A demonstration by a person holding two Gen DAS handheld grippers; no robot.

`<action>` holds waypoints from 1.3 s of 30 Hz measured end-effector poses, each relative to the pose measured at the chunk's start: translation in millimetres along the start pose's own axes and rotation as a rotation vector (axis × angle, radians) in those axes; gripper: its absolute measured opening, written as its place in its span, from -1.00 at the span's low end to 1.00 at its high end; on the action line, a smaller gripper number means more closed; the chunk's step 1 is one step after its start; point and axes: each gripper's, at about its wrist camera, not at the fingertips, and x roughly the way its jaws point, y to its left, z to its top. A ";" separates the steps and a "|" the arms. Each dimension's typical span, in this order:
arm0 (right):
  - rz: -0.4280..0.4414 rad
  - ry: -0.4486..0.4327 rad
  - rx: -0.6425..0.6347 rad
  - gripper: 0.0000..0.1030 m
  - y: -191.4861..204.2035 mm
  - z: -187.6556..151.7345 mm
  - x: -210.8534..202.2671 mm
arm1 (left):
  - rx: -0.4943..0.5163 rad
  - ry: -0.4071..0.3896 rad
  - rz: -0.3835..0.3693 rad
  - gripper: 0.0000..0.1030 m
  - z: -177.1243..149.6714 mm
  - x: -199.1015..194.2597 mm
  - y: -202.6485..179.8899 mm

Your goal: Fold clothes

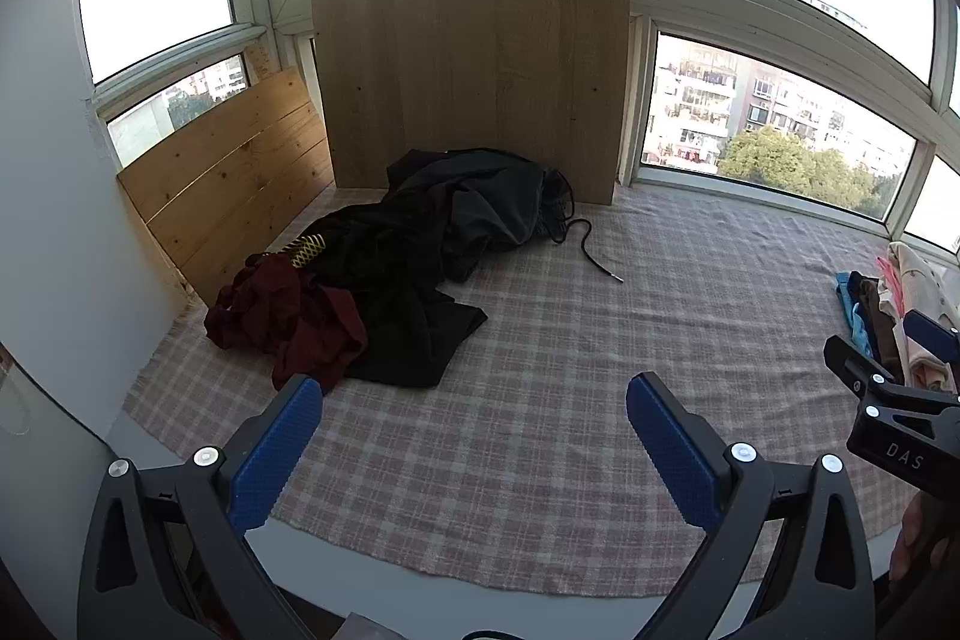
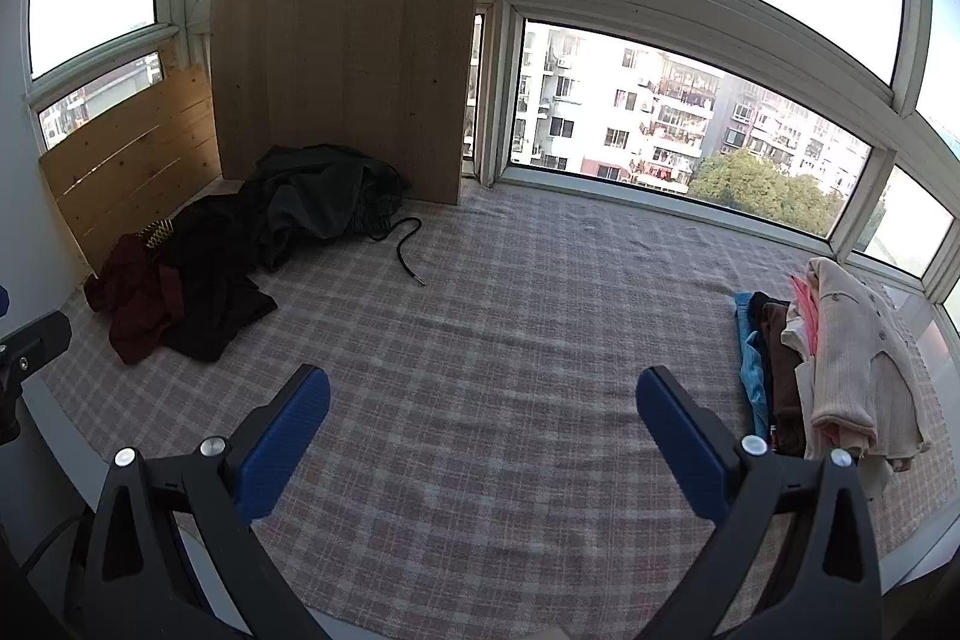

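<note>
The left hand-held gripper is hovering with its blue-padded fingers spread wide apart, gripping nothing. The right hand-held gripper is hanging likewise, fingers splayed and empty. A fingertip is showing beside the left one's frame.

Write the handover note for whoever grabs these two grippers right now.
Left gripper: open, empty, above the pink-and-grey plaid cloth.
Right gripper: open, empty, also over the bare middle of the cloth.
Unfolded: crumpled heap of dark black and grey garments with a maroon garment at its near end, far left by the wooden boards; a black drawstring trails out.
Stacked on the right: cream knitted cardigan over brown, pink and blue pieces.
Left to do: take a garment from the dark heap and fold it.
</note>
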 end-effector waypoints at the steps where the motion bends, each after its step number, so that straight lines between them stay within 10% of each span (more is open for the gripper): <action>1: 0.009 0.001 -0.004 1.00 2.0 2.1 2.0 | -0.002 0.000 0.008 0.99 -0.2 -0.1 2.2; 20: 0.172 0.023 -0.095 1.00 86.3 35.3 38.5 | -0.122 0.074 0.123 0.99 -14.6 13.1 93.1; 32: 0.228 -0.042 -0.060 1.00 142.5 90.3 49.2 | -0.305 0.024 0.174 0.98 2.8 30.7 234.5; 39: 0.250 -0.093 0.034 1.00 141.0 141.8 65.9 | -0.163 -0.017 0.223 0.98 36.3 56.2 270.3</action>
